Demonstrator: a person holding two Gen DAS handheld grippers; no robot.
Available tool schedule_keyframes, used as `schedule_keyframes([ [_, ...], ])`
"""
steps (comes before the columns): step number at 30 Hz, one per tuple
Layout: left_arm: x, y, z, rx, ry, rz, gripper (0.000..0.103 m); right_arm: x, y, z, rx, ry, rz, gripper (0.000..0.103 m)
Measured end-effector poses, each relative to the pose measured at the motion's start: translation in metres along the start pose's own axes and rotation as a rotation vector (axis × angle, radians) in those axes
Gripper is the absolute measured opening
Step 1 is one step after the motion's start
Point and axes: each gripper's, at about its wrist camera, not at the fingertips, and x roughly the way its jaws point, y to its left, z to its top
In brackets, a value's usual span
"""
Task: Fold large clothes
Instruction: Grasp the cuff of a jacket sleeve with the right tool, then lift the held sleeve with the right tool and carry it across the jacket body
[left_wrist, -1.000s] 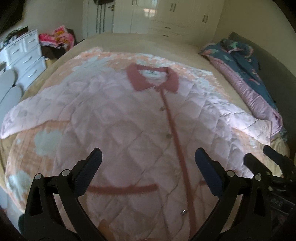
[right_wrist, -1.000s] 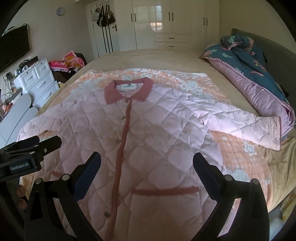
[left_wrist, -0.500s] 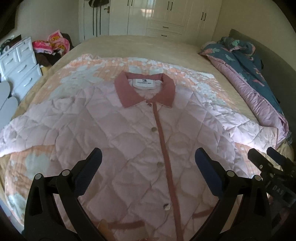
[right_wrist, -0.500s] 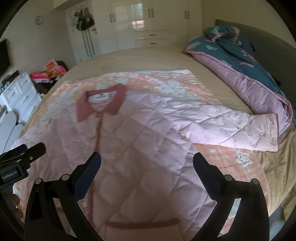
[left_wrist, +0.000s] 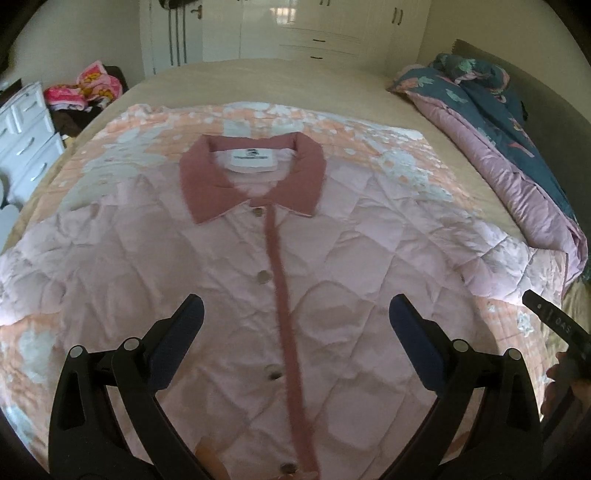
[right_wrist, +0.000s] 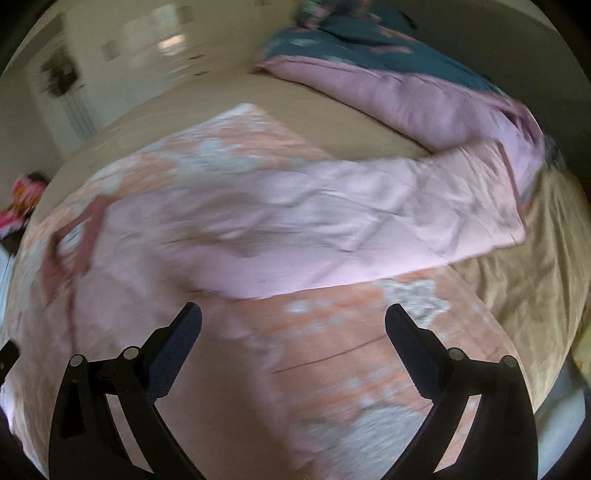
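A pale pink quilted jacket (left_wrist: 207, 280) with a dusty-rose collar (left_wrist: 207, 184) and button placket lies flat, front up, on an orange floral blanket (left_wrist: 258, 118) on the bed. My left gripper (left_wrist: 295, 325) is open and empty above the jacket's middle. My right gripper (right_wrist: 293, 325) is open and empty above the blanket, just short of the jacket's right sleeve (right_wrist: 369, 218), which stretches out to the right. The right wrist view is blurred. The tip of the right gripper shows at the right edge of the left wrist view (left_wrist: 554, 325).
A rumpled purple and teal duvet (left_wrist: 517, 140) lies along the bed's right side, also in the right wrist view (right_wrist: 406, 85). White drawers (left_wrist: 22, 140) and a heap of bright clothes (left_wrist: 88, 88) stand left of the bed. White wardrobes (left_wrist: 314, 33) line the far wall.
The left gripper has moved up the jacket toward the collar. The right gripper has swung right, from the jacket's front to its right sleeve. Both stay open.
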Motion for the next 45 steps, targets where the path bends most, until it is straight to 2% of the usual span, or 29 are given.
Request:
schedule_keyframes([
  [10, 0.037, -0.024, 0.009, 0.017, 0.03, -0.003, 0.094, 0.051, -0.108, 0.015, 0.267, 0.054, -0.121, 0.099],
  [15, 0.053, -0.027, 0.013, 0.014, 0.044, 0.003, 0.094, 0.071, -0.151, 0.019, 0.39, 0.067, -0.134, 0.099],
  [19, 0.068, -0.024, 0.017, 0.005, 0.065, 0.017, 0.094, 0.089, -0.181, 0.023, 0.501, 0.078, -0.094, 0.099],
  [24, 0.08, -0.012, 0.025, -0.013, 0.084, 0.043, 0.094, 0.1, -0.209, 0.029, 0.622, 0.015, -0.022, 0.098],
  [26, 0.082, -0.005, 0.027, -0.027, 0.086, 0.048, 0.094, 0.1, -0.218, 0.032, 0.648, -0.026, -0.014, 0.079],
  [27, 0.082, -0.002, 0.028, -0.033, 0.086, 0.051, 0.094, 0.098, -0.222, 0.034, 0.651, -0.048, -0.014, 0.06],
  [29, 0.081, 0.003, 0.029, -0.036, 0.085, 0.058, 0.094, 0.097, -0.231, 0.036, 0.676, -0.073, 0.017, 0.044],
  [31, 0.079, 0.007, 0.03, -0.036, 0.083, 0.065, 0.094, 0.087, -0.228, 0.04, 0.631, -0.121, 0.036, 0.026],
  [34, 0.074, 0.012, 0.034, -0.034, 0.081, 0.076, 0.094, 0.067, -0.211, 0.054, 0.536, -0.201, 0.048, 0.019],
  [37, 0.066, 0.014, 0.038, -0.031, 0.075, 0.075, 0.094, 0.031, -0.18, 0.068, 0.42, -0.285, 0.091, 0.017],
  [45, 0.034, 0.027, 0.053, -0.03, 0.043, 0.056, 0.094, -0.032, -0.107, 0.098, 0.221, -0.387, 0.194, 0.016],
])
